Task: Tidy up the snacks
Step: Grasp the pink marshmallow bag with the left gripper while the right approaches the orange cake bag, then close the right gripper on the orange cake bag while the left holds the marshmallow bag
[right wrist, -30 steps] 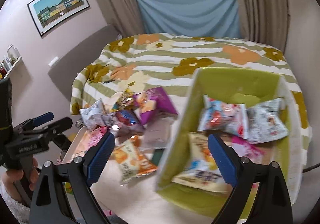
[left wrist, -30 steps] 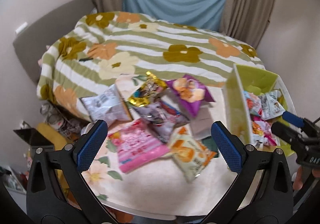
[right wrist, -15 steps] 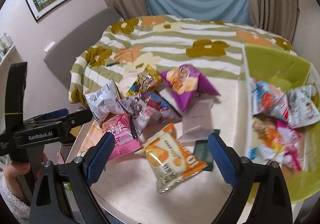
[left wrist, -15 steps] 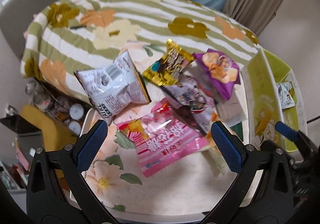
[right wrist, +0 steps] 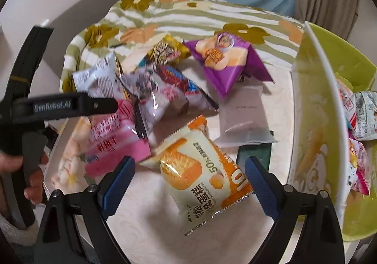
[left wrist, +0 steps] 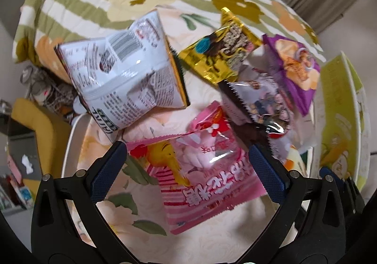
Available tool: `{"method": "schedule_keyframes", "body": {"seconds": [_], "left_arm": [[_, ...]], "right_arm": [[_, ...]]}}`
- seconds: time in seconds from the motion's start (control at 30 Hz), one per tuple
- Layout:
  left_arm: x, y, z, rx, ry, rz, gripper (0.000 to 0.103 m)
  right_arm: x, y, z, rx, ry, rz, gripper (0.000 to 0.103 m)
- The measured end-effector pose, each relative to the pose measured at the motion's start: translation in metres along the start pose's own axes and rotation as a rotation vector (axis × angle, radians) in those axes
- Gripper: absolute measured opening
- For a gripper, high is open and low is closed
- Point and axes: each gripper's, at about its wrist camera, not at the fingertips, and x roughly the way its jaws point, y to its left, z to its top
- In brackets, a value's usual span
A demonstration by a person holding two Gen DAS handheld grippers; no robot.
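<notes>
Two claws, both spread wide, neither pinching anything. Left gripper [left wrist: 186, 165] poised over the pink packet [left wrist: 202, 169], which lies flat on the table [left wrist: 223, 242] directly ahead of and between its blue pads. Long axis of that packet running diagonally, from just beyond the left pad toward the near right, so roughly across the span of the jaws rather than along it; narrow way a better fit for a pinch, by judgement. Right gripper [right wrist: 189, 181] likewise hanging above the orange-and-cream packet [right wrist: 200, 174], again centred between the pads, its long axis slanting from far left to near right, foil seam closest to the claw. No contact visible at either pad, though the blur leaves the last gap hard to read.

Beyond the left claw: white packet [left wrist: 124, 77] ahead-left, gold packet [left wrist: 221, 54] and purple packet [left wrist: 294, 68] ahead-right, a clear-windowed packet [left wrist: 259, 103] overlapping the pink one's far corner. Green bin [right wrist: 329, 89] off to the right of the right claw, several packets already inside. Right claw plainly nearer the bin, left claw nearer the pink packet. Probable next step: close on each packet, then carry rightward into the bin. Overlap at the pink packet's far corner a possible snag on lifting.
</notes>
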Motion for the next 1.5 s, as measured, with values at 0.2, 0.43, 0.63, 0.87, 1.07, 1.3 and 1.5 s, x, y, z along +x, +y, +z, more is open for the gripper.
{"method": "schedule_keyframes", "body": {"seconds": [0.2, 0.43, 0.63, 0.87, 1.07, 1.3, 1.5], "left_arm": [[0.009, -0.007, -0.002, -0.041, 0.001, 0.023, 0.102], [0.018, -0.015, -0.003, -0.084, 0.023, 0.069, 0.102], [0.024, -0.007, -0.011, -0.108, 0.046, 0.080, 0.099], [0.019, 0.001, -0.024, -0.069, 0.052, 0.091, 0.079], [0.016, 0.005, -0.040, -0.032, 0.071, 0.055, 0.078], [0.014, -0.005, -0.055, 0.057, 0.084, 0.058, 0.078], [0.012, -0.015, -0.068, 0.110, 0.095, 0.053, 0.076]], "right_arm": [[0.018, -0.007, -0.005, -0.072, 0.040, 0.012, 0.093], [0.030, -0.015, -0.011, -0.138, 0.078, 0.058, 0.093], [0.033, -0.020, -0.013, -0.187, 0.090, 0.085, 0.093], [0.037, -0.030, -0.018, -0.200, 0.095, 0.108, 0.093], [0.037, -0.030, -0.024, -0.218, 0.093, 0.102, 0.093], [0.040, -0.025, -0.024, -0.240, 0.078, 0.090, 0.093], [0.046, -0.017, -0.020, -0.256, 0.069, 0.072, 0.092]]}}
